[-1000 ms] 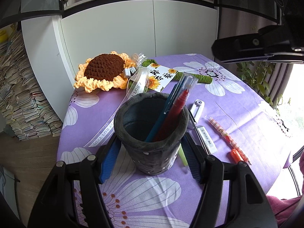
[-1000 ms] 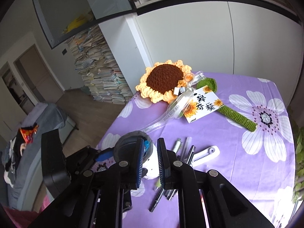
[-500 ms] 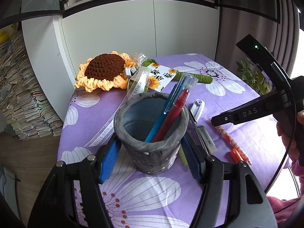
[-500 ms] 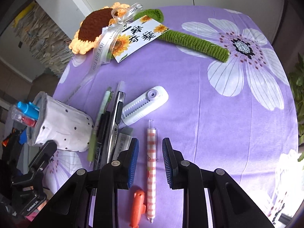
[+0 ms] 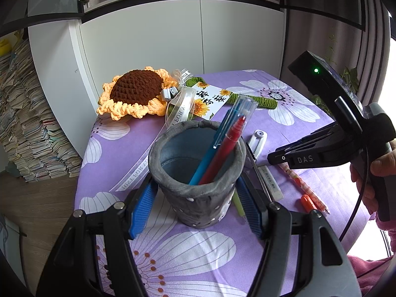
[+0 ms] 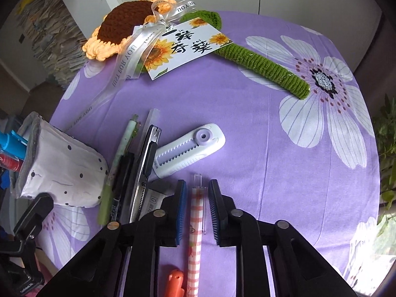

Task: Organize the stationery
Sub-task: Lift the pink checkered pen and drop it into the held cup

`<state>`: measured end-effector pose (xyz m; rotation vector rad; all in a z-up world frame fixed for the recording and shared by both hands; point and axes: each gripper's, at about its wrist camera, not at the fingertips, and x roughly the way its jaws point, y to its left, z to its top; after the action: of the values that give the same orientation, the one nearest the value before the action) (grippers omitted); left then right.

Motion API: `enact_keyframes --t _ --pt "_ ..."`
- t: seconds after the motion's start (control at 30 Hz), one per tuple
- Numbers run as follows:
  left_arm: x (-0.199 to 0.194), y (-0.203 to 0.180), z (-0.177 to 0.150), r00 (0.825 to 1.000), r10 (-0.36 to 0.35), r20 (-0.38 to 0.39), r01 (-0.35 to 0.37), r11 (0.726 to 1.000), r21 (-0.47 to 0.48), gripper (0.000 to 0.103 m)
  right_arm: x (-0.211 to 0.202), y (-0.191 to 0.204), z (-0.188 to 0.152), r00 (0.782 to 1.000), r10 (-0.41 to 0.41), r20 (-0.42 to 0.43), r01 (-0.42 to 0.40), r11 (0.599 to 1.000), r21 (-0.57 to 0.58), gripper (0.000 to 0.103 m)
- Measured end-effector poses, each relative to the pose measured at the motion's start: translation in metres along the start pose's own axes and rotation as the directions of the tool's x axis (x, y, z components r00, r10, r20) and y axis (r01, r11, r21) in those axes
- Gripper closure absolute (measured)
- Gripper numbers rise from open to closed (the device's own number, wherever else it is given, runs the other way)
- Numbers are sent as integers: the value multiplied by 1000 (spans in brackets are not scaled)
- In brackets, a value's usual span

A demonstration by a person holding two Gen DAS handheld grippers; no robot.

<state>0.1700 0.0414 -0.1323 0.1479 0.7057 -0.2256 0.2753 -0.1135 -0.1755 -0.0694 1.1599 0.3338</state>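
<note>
Left gripper (image 5: 195, 203) clamps the grey felt pen holder (image 5: 198, 173) at frame centre, blue pads pressed on both sides. A blue pen (image 5: 222, 138) and a red pen (image 5: 224, 148) stand tilted inside it. Right gripper (image 6: 196, 205) at lower centre, jaws open, straddling the pink checked pen (image 6: 195, 225) on the purple floral tablecloth (image 6: 259, 123), pads not touching it. Just left lie a utility knife (image 6: 146, 158), a green pen (image 6: 118, 163) and a white correction tape (image 6: 190, 148). Crochet sunflower (image 6: 118, 27) upper left.
</note>
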Motion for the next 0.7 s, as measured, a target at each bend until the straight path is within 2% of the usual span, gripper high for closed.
enact_keyframes --t 0.13,0.27,0.37,0.5,0.7 --pt "0 -1 0 1000 1 -1 -1 1000 2 38 -14 -7 0 998 56 31 -58 997 42 88" --pt "1 -1 0 1000 2 -1 -2 1000 1 38 -53 -11 -2 990 74 124 -79 996 42 88" --pt "1 -1 0 1000 1 -2 -1 1000 1 38 -88 -11 -6 973 95 209 -104 994 34 88" --pt "1 -1 0 1000 1 -1 -1 1000 1 38 -133 1 -9 936 124 330 -130 991 -4 88" --pt "1 -1 0 1000 1 -3 -1 1000 1 38 -189 23 5 858 177 481 -155 984 -86 88"
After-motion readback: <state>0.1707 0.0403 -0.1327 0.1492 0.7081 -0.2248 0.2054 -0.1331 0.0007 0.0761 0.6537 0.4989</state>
